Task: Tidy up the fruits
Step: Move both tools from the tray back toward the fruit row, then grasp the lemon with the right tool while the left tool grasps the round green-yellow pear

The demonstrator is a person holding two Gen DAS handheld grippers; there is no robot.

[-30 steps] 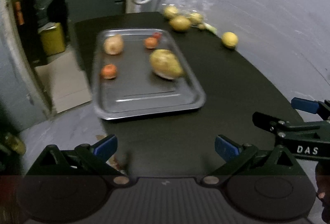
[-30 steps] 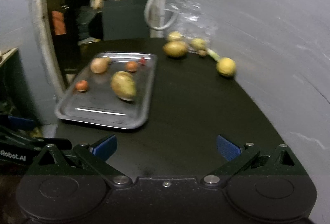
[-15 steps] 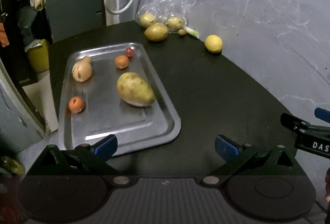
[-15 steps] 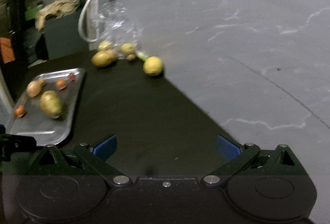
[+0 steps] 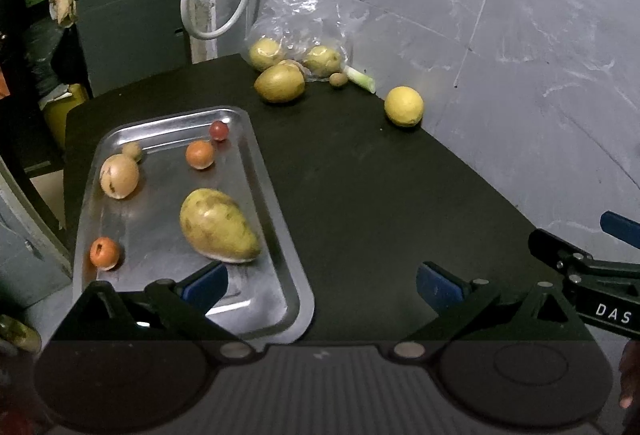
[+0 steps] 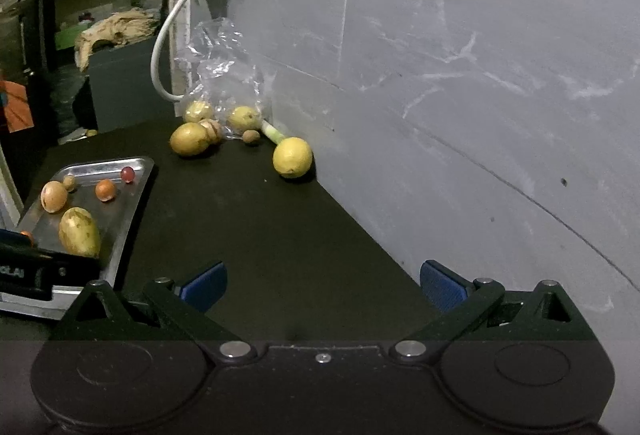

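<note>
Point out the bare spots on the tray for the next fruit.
Free: the tray's near end below the big mango, and its middle between the onion and the orange fruit. Crowded: the far corner around the cherry tomato.

One metal tray holds six pieces: one large yellow-green mango, one tan onion, two small orange fruits, one red cherry tomato and one small brown nut. Beyond the tray: one lemon, one plastic bag.
</note>
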